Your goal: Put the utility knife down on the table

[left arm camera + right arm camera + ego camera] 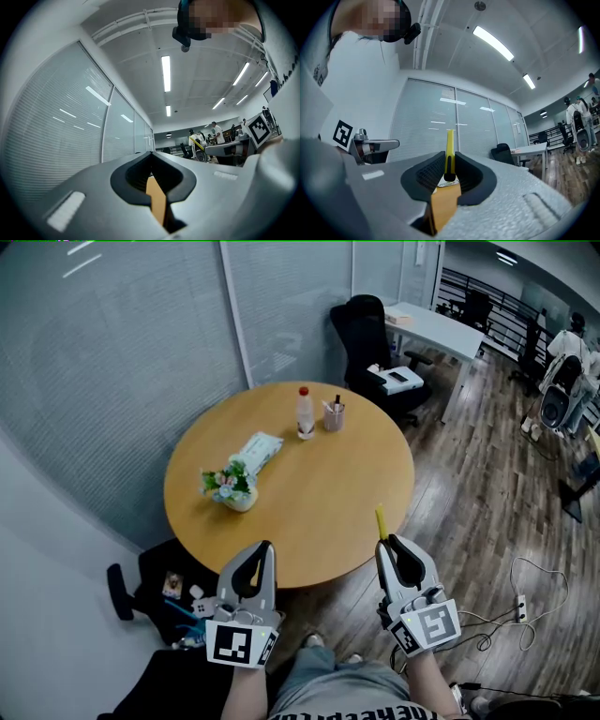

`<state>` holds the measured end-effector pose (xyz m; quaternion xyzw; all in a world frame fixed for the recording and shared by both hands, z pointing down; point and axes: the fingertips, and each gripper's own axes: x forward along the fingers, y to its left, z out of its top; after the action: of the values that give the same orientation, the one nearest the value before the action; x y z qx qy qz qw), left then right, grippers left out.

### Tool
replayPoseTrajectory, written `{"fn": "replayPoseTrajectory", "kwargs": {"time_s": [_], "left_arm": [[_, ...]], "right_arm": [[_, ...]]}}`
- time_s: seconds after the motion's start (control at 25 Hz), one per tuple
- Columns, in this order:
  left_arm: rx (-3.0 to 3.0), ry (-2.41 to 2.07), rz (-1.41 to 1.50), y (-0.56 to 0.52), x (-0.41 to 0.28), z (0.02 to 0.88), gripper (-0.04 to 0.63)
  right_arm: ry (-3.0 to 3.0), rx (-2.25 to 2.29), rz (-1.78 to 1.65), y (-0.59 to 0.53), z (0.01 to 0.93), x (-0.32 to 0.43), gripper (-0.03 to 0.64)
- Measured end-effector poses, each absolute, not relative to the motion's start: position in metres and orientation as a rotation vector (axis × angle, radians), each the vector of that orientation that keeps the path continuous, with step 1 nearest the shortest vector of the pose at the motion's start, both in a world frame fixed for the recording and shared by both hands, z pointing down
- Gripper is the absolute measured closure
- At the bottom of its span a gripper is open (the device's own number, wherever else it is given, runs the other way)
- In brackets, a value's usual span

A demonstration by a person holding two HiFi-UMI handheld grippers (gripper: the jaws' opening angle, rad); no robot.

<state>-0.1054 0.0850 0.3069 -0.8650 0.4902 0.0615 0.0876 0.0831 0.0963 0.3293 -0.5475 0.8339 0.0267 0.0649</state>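
Observation:
A yellow utility knife [382,522] sticks up out of my right gripper [386,545], which is shut on it near the round wooden table's [309,502] front right edge. In the right gripper view the knife [449,151] stands upright, pinched between the jaws of the right gripper [449,164]. My left gripper [265,551] hovers at the table's front edge, shut with nothing in it. The left gripper view looks up at the ceiling and shows the left gripper [152,157] with its jaws together.
On the table stand a small flower pot [231,486], a wipes pack [256,451], a bottle with a red cap [305,412] and a pen cup [334,415]. A black office chair [375,338] and a white desk [436,329] lie beyond. A bag [173,592] sits on the floor at the left.

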Motion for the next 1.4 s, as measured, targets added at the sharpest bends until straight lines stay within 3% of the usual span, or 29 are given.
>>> {"fn": "replayPoseTrajectory", "kwargs": {"time_s": [0.92, 1.4], "left_arm": [[-2.636, 1.441, 0.285, 0.036, -0.124, 0.316, 0.588], [-2.579, 1.472, 0.292, 0.001, -0.084, 0.303, 0.587]], "right_arm": [[2.517, -1.704, 0.079, 0.051, 0.333, 0.062, 0.551], [2.571, -1.631, 0.140, 0.012, 0.324, 0.101, 0.551]]}}
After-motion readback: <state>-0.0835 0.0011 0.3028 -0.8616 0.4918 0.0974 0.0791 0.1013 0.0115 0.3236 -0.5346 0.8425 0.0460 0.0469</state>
